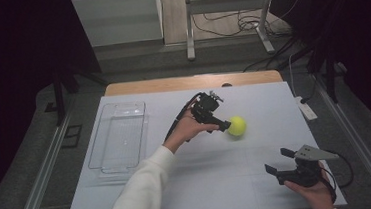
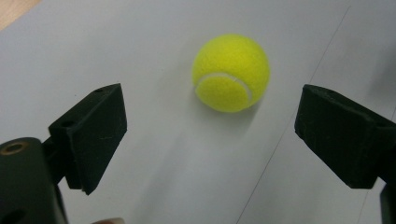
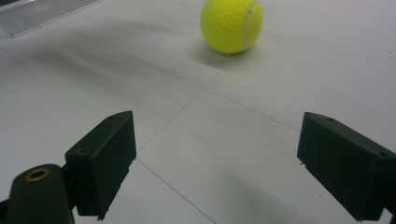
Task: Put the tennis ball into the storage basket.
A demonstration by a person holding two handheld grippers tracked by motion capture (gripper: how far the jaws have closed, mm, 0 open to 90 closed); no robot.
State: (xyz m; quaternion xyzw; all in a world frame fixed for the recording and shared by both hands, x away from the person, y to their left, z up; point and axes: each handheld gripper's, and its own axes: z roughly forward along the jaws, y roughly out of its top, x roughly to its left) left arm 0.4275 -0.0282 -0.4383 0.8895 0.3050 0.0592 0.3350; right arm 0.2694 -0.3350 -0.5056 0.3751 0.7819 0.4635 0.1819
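Yellow-green tennis ball (image 2: 231,73), fuzzy, with white curved seam, on the white desk (image 1: 145,188). Left tool (image 1: 224,127) just beside it, jaws apart. Right tool (image 1: 278,160) well apart, also wide apart.

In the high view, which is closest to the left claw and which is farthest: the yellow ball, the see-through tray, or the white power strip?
From the left claw, nearest first:
1. The yellow ball, right at the claw's tip, mid-table.
2. The see-through tray, off toward the table's left side.
3. The white power strip, at the table's right edge. The tray and strip are fairly close to call, though the strip's far end looks a little farther.
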